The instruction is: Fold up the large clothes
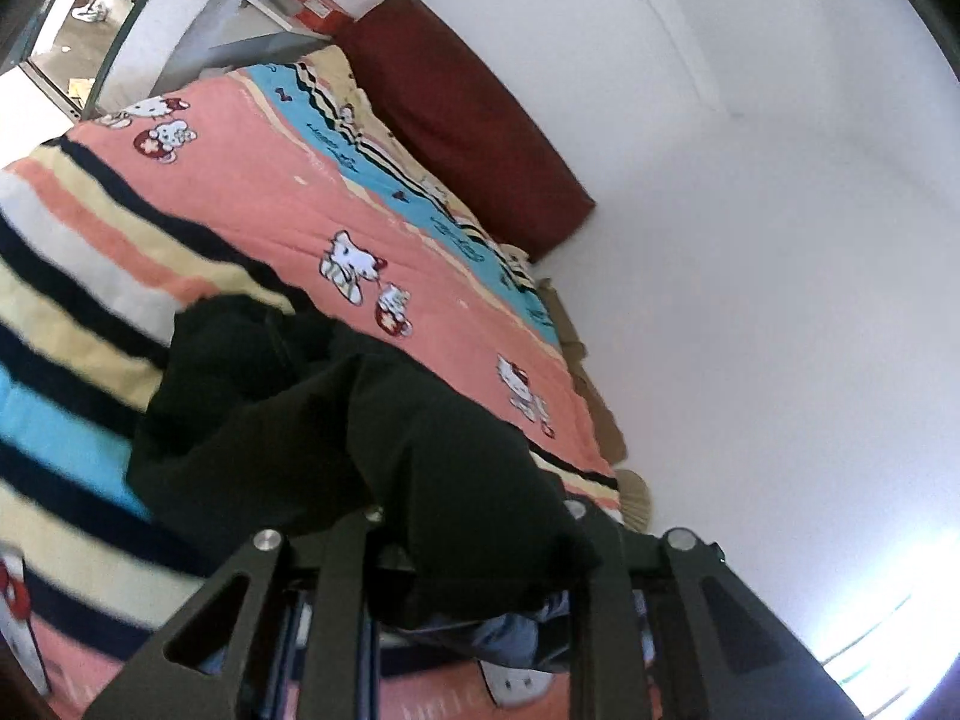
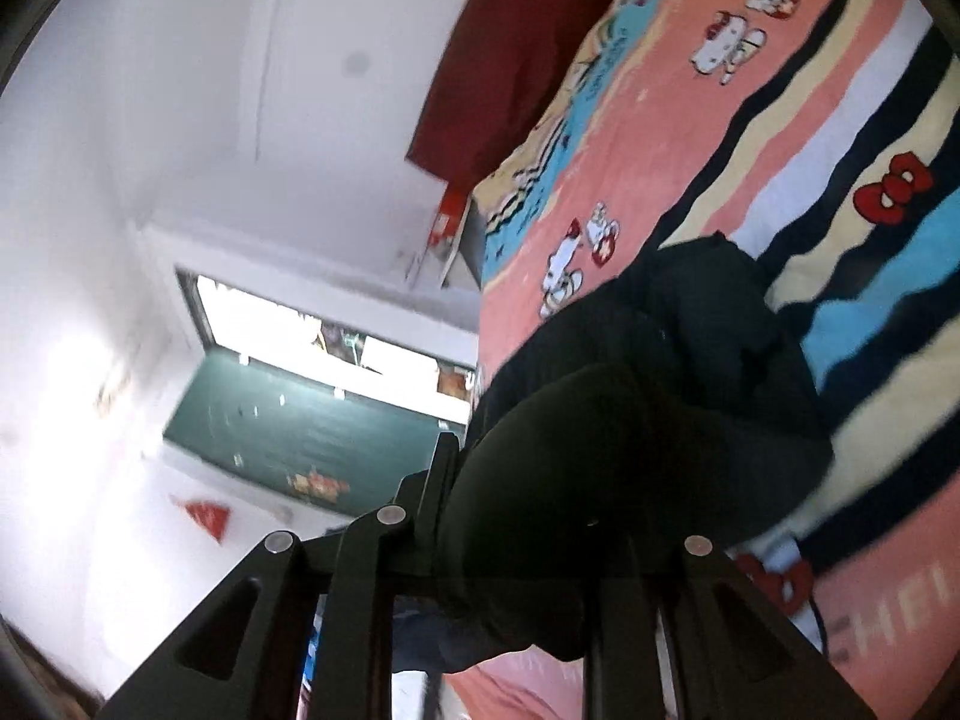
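Both views are blurred, and black cloth covers the fingertips of each tool, so the pads cannot be seen. In the left wrist view the left tool (image 1: 474,546) has only its linkage arms showing; its jaws stand nearly closed with the black garment (image 1: 336,414) bunched between them, so it grips the cloth. In the right wrist view the right tool (image 2: 534,534) is buried in the same way; the black garment (image 2: 648,396) drapes over its fingers, and it too appears clamped on the fabric, though the contact itself is hidden.

What kind of garment this is cannot be made out: no collar, sleeve or leg shows clearly. There is one garment. It hangs from the two tools at its near end, and its far end lies in a heap on the bed. Its long axis runs from the tools away toward the far side of the striped bedspread (image 1: 252,192).

One bedspread covers the bed, pink with cartoon cats and bands of blue, cream and dark navy. One dark red headboard (image 1: 462,114) leans at the white wall (image 1: 780,240) on the far side. In the right wrist view one green door (image 2: 312,432) stands open at the left. A scrap of blue cloth below the left tool is too cut off to name.
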Available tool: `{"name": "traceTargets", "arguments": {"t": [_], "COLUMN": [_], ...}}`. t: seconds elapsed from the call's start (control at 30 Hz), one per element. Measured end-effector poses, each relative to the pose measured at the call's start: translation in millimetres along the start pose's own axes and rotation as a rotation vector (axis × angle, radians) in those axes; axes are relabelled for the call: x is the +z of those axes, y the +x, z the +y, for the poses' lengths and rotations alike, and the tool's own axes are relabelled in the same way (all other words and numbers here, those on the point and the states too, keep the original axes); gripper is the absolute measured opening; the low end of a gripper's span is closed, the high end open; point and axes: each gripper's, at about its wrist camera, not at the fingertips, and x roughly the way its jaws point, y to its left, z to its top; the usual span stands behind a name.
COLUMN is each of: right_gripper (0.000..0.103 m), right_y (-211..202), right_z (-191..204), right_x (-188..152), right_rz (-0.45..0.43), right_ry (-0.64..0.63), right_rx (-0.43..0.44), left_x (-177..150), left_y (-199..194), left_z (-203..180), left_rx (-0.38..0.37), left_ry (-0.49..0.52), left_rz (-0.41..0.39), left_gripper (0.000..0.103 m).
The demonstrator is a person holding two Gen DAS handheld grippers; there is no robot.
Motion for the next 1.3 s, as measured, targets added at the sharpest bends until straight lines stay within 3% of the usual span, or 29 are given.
{"name": "traceTargets", "arguments": {"t": [0.17, 0.33, 0.47, 0.67, 0.93, 1.03, 1.13, 1.2, 1.3], "right_gripper": [0.028, 0.029, 0.029, 0.029, 0.033, 0.038, 0.056, 0.074, 0.089], "right_y": [34.9, 98.0, 142.8, 190.0, 202.0, 195.1, 193.1, 187.9, 179.7], "right_z": [-9.4, -13.3, -37.6, -81.1, -93.0, -91.0, -84.6, -78.5, -68.2], "right_x": [38.9, 74.0, 95.3, 109.0, 115.4, 111.8, 111.7, 113.7, 116.3], "right_rz": [-0.066, -0.062, -0.049, -0.016, -0.019, -0.029, -0.033, -0.051, -0.073], "right_ry": [0.052, -0.026, -0.014, 0.021, 0.028, 0.044, 0.044, 0.042, 0.023], "right_rx": [-0.078, -0.282, -0.398, -0.436, -0.422, -0.398, -0.385, -0.374, -0.378], "left_x": [44.6, 71.1, 76.1, 76.6, 78.7, 80.9, 90.1, 96.6, 105.7], "left_y": [65.0, 134.7, 182.7, 238.2, 244.2, 232.5, 215.5, 202.1, 185.4], "left_z": [17.4, 57.8, 90.3, 122.3, 138.5, 142.8, 145.7, 143.7, 137.5], "left_rx": [0.135, 0.251, 0.302, 0.330, 0.278, 0.201, 0.106, 0.049, -0.008], "left_ry": [-0.009, -0.047, -0.017, 0.024, -0.033, -0.109, -0.181, -0.214, -0.246], "left_rz": [0.006, 0.049, 0.097, 0.151, 0.153, 0.154, 0.122, 0.082, 0.037], "left_gripper": [0.022, 0.028, 0.032, 0.033, 0.034, 0.042, 0.050, 0.055, 0.057]}}
